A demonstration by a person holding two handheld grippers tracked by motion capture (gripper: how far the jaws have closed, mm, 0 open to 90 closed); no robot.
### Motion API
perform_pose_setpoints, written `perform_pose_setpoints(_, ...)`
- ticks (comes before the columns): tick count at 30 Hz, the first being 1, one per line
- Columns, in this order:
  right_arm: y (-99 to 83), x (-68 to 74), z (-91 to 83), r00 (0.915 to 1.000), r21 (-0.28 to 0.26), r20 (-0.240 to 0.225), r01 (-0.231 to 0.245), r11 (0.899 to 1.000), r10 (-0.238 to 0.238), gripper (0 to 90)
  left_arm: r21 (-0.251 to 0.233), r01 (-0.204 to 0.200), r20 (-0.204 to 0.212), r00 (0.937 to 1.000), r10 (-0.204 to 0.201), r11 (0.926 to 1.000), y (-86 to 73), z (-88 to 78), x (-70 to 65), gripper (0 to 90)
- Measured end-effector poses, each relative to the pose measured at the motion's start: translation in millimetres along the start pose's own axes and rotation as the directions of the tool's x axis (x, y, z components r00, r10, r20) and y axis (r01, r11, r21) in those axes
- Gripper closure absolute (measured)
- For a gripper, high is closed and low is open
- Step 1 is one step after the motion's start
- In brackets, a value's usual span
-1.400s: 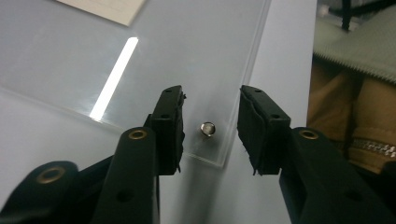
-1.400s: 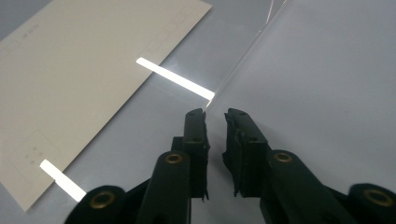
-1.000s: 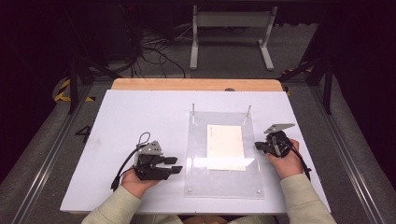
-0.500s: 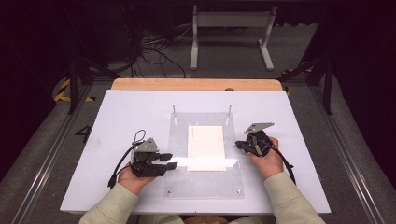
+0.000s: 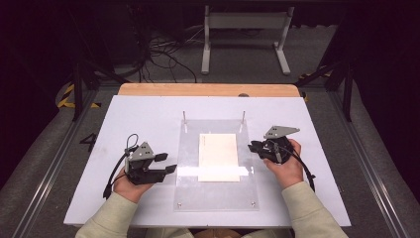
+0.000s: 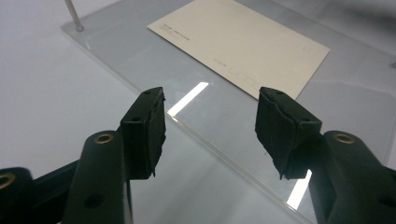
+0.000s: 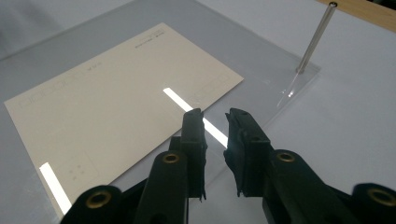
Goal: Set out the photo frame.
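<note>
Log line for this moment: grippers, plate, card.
left gripper: open, empty, just opened | right gripper: open, empty, just opened | clear plate: flat on table | card: on plate

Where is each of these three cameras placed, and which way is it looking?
High view: sits above the person's side, looks forward and down on the table; both forearms, left gripper and right gripper show.
Left gripper view: rides on the left gripper, looks along its parted jaws at the clear plate and cream card.
Right gripper view: rides on the right gripper, jaws slightly apart, facing the card's corner and a metal post.
All share the plate and card.
</note>
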State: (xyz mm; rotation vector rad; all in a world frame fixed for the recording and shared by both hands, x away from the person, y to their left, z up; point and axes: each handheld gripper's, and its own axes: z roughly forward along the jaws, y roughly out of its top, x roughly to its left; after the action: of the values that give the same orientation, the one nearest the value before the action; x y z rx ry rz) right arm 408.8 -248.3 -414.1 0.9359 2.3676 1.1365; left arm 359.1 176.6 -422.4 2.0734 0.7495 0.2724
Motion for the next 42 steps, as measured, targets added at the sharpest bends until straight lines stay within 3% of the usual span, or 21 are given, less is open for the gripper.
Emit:
perform_pose_setpoints(5,14.2,-7.8,-2.7,0.9999,-0.046,-0.010,-0.010,0.999,0.010,71.0,-0.015,0.007,-0.022,0.9997,-0.007,0.9999,-3.3,-4.6,1.8,39.1)
perform_pose_setpoints(8,21.3,-18.0,2.0,0.9975,-0.045,-0.033,-0.063,0.997,0.062,74.2,-0.024,0.019,-0.032,0.9993,-0.020,0.9995,-7.1,-8.3,1.6,38.4)
perform_pose_setpoints(12,26.6,-27.0,11.9,0.9977,-0.067,0.002,-0.067,0.996,0.068,70.7,-0.040,0.021,-0.045,0.9987,-0.023,0.9990,-11.9,-13.2,1.2,38.0)
perform_pose_setpoints(17,33.6,-39.5,24.4,0.9921,-0.112,0.063,-0.101,0.989,0.108,71.4,-0.039,0.031,-0.049,0.9982,-0.033,0.9988,-15.7,-15.0,-1.3,37.8)
perform_pose_setpoints(22,40.0,-48.7,39.8,0.9797,-0.122,0.121,-0.145,0.982,0.159,67.8,-0.038,0.032,-0.055,0.9979,-0.034,0.9988,-18.3,-17.4,-1.8,37.4)
perform_pose_setpoints(25,43.2,-51.5,45.5,0.9775,-0.121,0.152,-0.129,0.984,0.147,68.2,-0.044,0.037,-0.057,0.9976,-0.040,0.9983,-19.1,-18.5,-2.2,37.3)
perform_pose_setpoints(27,44.9,-53.4,49.5,0.9767,-0.127,0.143,-0.142,0.982,0.160,66.7,-0.046,0.035,-0.057,0.9977,-0.037,0.9984,-19.2,-18.2,-2.0,37.1)
perform_pose_setpoints(30,46.1,-54.7,57.1,0.9753,-0.133,0.197,-0.073,0.988,0.099,69.0,-0.040,0.028,-0.059,0.9978,-0.031,0.9988,-19.2,-17.7,-2.4,37.0)
perform_pose_setpoints(34,46.2,-56.8,67.9,0.9698,-0.151,0.212,-0.089,0.984,0.120,69.3,-0.039,0.027,-0.056,0.9980,-0.029,0.9989,-19.3,-16.8,-3.5,36.9)
perform_pose_setpoints(37,45.9,-57.2,73.5,0.9667,-0.133,0.229,-0.086,0.987,0.115,72.0,-0.036,0.024,-0.053,0.9982,-0.025,0.9991,-19.2,-16.2,-3.1,36.8)
perform_pose_setpoints(40,46.0,-57.1,79.2,0.9661,-0.112,0.236,-0.079,0.991,0.104,83.9,-0.032,0.026,-0.052,0.9983,-0.027,0.9992,-18.9,-14.7,-2.7,36.7)
perform_pose_setpoints(42,45.4,-56.2,82.6,0.9641,-0.116,0.246,-0.073,0.991,0.100,84.7,-0.032,0.025,-0.047,0.9985,-0.027,0.9992,-18.7,-13.8,-2.5,36.7)
